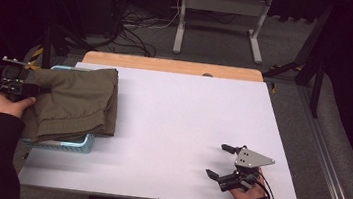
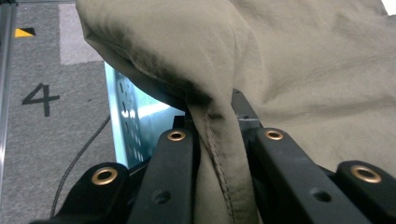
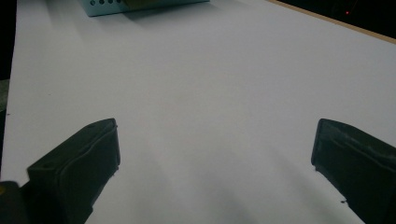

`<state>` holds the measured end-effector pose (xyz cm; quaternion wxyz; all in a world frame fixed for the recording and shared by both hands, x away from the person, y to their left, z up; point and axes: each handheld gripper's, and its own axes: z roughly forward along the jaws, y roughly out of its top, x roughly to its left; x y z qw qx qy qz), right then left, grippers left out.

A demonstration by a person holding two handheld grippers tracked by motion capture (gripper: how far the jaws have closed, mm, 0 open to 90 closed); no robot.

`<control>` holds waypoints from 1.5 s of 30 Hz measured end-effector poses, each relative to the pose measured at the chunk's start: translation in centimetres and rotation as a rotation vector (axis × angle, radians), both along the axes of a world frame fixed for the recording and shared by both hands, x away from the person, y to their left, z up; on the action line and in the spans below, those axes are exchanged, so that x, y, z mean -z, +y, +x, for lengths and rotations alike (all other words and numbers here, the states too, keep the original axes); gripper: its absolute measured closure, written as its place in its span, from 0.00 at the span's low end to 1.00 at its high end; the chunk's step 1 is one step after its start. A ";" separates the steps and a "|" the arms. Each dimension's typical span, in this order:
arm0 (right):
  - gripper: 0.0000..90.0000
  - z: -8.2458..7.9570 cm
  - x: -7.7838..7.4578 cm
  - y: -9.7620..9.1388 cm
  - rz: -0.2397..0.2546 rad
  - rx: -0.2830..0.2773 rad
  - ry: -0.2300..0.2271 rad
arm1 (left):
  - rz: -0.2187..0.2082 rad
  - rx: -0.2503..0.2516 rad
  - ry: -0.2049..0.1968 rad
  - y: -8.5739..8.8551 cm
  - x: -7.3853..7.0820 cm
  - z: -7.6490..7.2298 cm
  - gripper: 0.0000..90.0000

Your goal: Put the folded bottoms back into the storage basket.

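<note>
High view: a white table [image 1: 186, 131] seen from above, with a light blue basket [image 1: 66, 143] as the landmark at its left edge.
Garment: a folded olive-green piece of clothing [image 1: 81, 101] lies on top of the basket, covers most of it and hangs past the basket's right rim onto the table.
Left gripper: the left gripper [image 1: 15, 83] sits just left of the basket, at the garment's left edge, held by the person's left hand [image 1: 7, 105] in a dark sleeve.
Left gripper view: a stitched fold of the garment [image 2: 219, 158] runs between the two black jaws, which are drawn close and pinch the cloth.
Basket wall: the basket [image 2: 133, 123] with its holed side shows behind the pinched fold, under the overhanging cloth.
Floor: grey flooring [image 2: 42, 140] with a painted number four lies left of the basket.
Right gripper: the right gripper [image 1: 223, 161] rests on the table well to the right of the basket, near the front edge, jaws spread wide with nothing between them.
Right gripper view: the two jaws stand far apart over the bare white table [image 3: 210, 102], with a corner of the basket [image 3: 140, 5] far off at the top.
</note>
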<state>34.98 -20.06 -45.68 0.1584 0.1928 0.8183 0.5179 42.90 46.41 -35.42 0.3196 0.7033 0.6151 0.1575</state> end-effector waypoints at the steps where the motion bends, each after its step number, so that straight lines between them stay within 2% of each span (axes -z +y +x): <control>1: 0.02 0.0 0.0 0.0 0.000 0.000 0.000 | 0.006 -0.002 -0.002 0.0 0.1 0.1 0.91; 5: 0.02 0.0 0.0 0.0 -0.001 0.000 -0.001 | 0.025 -0.010 0.008 0.0 0.3 0.5 0.91; 12: 0.02 0.0 0.0 0.0 -0.001 0.000 0.000 | 0.072 -0.032 -0.009 -0.1 0.5 0.9 0.91; 19: 0.02 0.0 0.0 0.0 -0.003 0.000 0.001 | 0.111 -0.058 -0.007 0.0 1.0 1.6 0.91; 36: 0.02 0.0 0.0 0.1 -0.010 -0.003 0.003 | 0.142 -0.054 0.022 -0.9 2.3 2.5 0.90; 45: 0.02 0.0 0.0 0.1 -0.010 -0.005 0.002 | 0.157 -0.060 0.024 -0.8 2.7 2.9 0.89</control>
